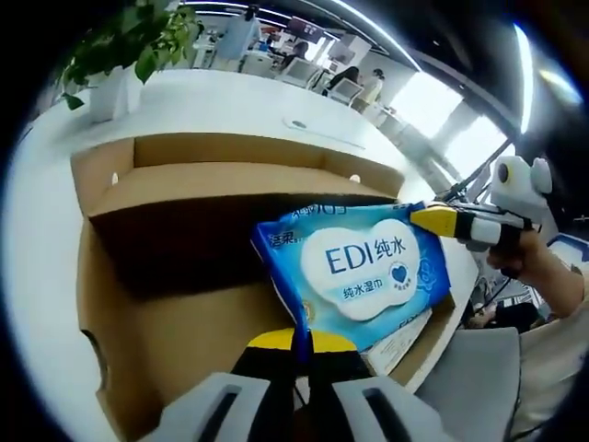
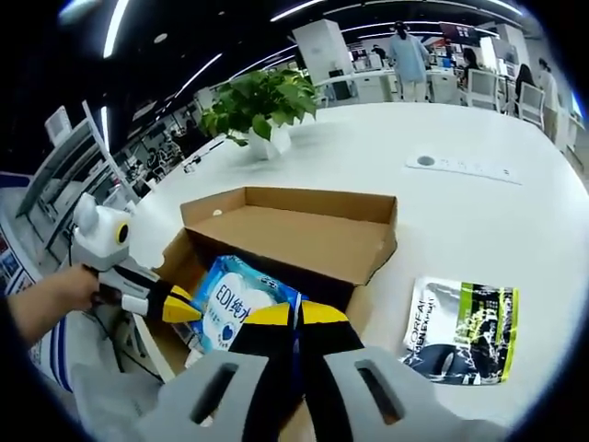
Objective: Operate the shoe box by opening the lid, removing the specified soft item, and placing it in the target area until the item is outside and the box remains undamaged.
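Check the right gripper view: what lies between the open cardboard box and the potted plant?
Bare white table separates the box from the plant in the right gripper view.

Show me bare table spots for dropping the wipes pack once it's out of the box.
Free: white table beyond the shoe box, between the potted plant and the round table port; also the strip between the box and the green-black pouch. Crowded: the box's near side, where both hand-held grippers meet at the wipes pack.

Both tongs, left [image 1: 301, 339] and right [image 2: 295, 316], have black jaws with yellow tips on grey-white bodies; a bare hand [image 1: 538, 262] grips one.
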The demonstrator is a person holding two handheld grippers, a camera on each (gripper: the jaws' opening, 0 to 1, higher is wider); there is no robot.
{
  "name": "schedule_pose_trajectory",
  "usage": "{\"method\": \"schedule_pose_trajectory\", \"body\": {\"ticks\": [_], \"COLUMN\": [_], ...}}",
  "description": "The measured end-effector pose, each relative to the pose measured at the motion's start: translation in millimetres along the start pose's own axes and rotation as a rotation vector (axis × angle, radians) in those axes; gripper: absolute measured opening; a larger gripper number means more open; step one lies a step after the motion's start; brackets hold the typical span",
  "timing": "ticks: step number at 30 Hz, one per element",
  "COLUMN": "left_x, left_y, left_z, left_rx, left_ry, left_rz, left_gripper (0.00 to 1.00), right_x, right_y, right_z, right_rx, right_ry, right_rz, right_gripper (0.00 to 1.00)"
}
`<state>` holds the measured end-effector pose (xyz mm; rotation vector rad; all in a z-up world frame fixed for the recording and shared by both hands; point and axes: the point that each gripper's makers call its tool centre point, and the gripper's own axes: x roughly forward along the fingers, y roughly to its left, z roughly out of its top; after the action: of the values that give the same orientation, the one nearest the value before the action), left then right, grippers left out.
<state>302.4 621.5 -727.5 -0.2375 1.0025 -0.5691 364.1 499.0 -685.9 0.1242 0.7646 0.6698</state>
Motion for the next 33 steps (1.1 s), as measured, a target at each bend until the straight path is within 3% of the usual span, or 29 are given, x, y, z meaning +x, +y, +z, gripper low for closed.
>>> {"method": "schedule_pose_trajectory", "body": {"ticks": [18,33], "left_x": [-27,-22], "left_y": [-16.7,-58.1], "left_z": [8.6,20.8], "left_rx": [0.005,0.056], "left_ry": [-0.05,-0.056], "left_rz": [-0.012,-0.06], "left_gripper": [0.02,0.02], "right_x": [-19,-48], "right_y": [6,-18], "right_z": [10.0,14.2], "right_rx": [0.035,0.045], "right_ry": [-0.034,-0.057], "right_rz": [0.032,0.007], "right_gripper": [0.0,0.0]}}
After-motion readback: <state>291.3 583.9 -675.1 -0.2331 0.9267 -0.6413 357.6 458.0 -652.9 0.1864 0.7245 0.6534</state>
